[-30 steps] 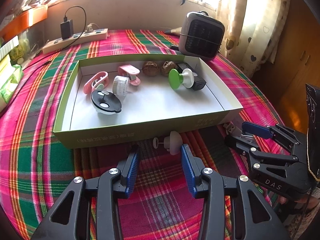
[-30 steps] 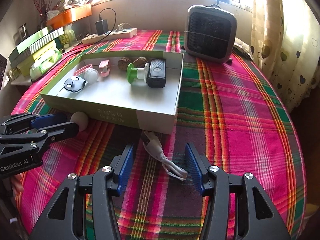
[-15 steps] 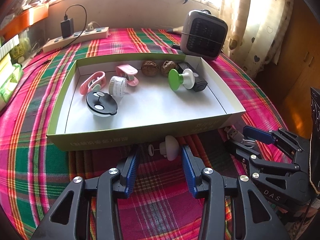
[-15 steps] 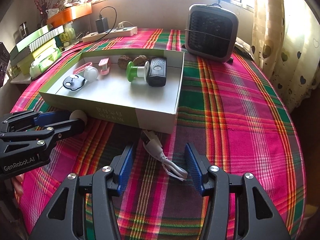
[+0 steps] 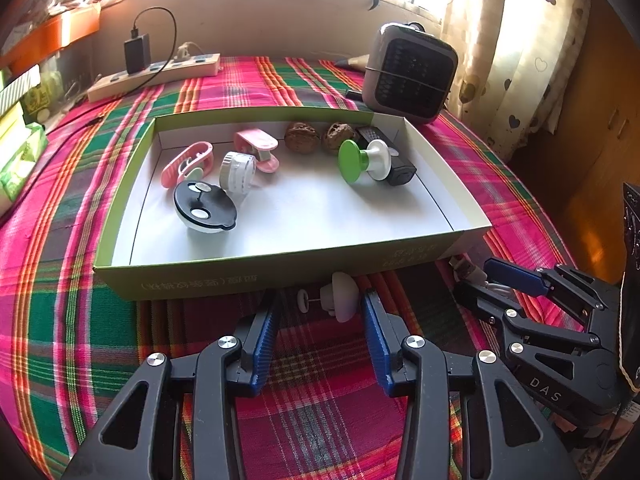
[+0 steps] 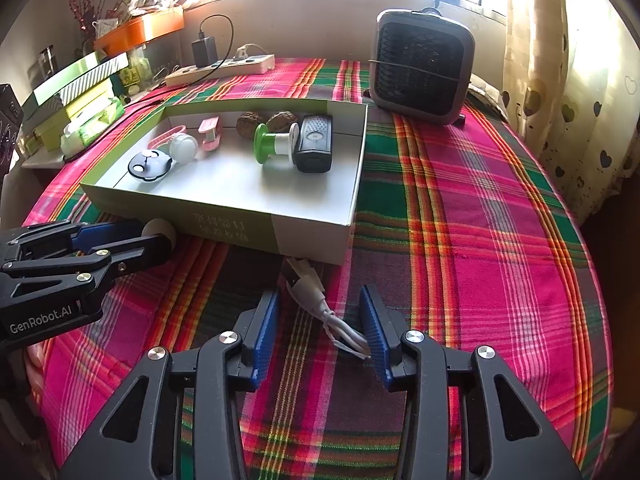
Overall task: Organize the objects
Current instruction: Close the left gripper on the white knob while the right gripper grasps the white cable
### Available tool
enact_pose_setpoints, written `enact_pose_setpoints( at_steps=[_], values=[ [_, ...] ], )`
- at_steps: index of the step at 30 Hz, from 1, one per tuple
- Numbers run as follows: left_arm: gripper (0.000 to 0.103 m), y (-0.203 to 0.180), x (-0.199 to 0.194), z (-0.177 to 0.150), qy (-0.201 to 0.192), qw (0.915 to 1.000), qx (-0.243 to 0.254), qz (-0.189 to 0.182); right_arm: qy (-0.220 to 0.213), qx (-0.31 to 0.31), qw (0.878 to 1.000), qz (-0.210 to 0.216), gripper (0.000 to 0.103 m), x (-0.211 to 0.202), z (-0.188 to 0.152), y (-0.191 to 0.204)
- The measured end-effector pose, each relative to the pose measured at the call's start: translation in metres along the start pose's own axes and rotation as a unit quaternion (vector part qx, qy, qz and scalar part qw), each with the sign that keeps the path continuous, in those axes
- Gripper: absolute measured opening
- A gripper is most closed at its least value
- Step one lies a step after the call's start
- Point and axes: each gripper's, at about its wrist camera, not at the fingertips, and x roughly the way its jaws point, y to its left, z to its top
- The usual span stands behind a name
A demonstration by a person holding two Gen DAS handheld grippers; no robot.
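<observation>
— What's the left gripper [image 5: 320, 316] up to, down at the bottom of its own view?

— Its jaws are spread, one blue pad on either side of a small white suction hook [image 5: 338, 298] that lies on the plaid cloth just in front of the near wall of the box [image 5: 280, 270]. They have just narrowed a little, but I see a gap on both sides; nothing is pinched.

— And the right gripper [image 6: 322, 330]?

— Lower middle of its view, jaws around a bundled white USB cable [image 6: 320, 300]. They have just been closing. The right pad touches the looped end of the cable; the left pad stands clear of it. The plug end points up toward the box corner.

— So both things are outside the box?

— Yes, both on the worktop [image 6: 480, 220], close below the box. From the left view the cable [image 5: 466, 270] peeks out at the lower right, between the other gripper's fingers.

— What's already in the box?

— At the left, a black-and-white round hook [image 5: 205, 208], a roll of white tape [image 5: 238, 168] and two pink clips [image 5: 186, 162]. Along the back wall, two walnuts [image 5: 302, 138]. At the right, a green-and-white suction hook [image 5: 362, 160] against a black remote-like gadget [image 6: 315, 144].

— Behind it?

— A small grey fan heater [image 6: 422, 66] at the upper right and a power strip [image 5: 154, 76] with a black charger at the upper left.
</observation>
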Motion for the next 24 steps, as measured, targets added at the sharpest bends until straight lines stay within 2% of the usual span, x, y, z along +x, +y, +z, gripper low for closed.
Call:
enact_pose_setpoints(
  at_steps=[2, 6, 11, 15, 24],
  values=[
    [0.037, -0.0002, 0.0007, 0.0006, 0.000, 1.0000, 0.000, 0.000, 0.000, 0.000, 1.000, 0.000, 0.040, -0.0004, -0.0003, 0.0002],
    [0.033, -0.0003, 0.0030, 0.0016, 0.000, 1.0000, -0.003, 0.000, -0.001, -0.001, 1.000, -0.001, 0.030, -0.0014, -0.0010, 0.0008],
    [0.030, 0.0004, 0.0042, 0.0018, -0.001, 1.0000, -0.006, 0.000, -0.001, 0.000, 1.000, -0.001, 0.025, -0.0024, -0.0017, 0.0010],
    [0.030, 0.0005, 0.0039, 0.0014, -0.001, 1.0000, -0.006, 0.001, -0.002, 0.000, 1.000, 0.002, 0.014, -0.0039, -0.0025, 0.0012],
    [0.030, -0.0008, 0.0059, 0.0014, -0.002, 1.0000, -0.006, 0.002, -0.002, 0.001, 1.000, 0.004, 0.013, -0.0043, -0.0023, 0.0008]
  ],
)
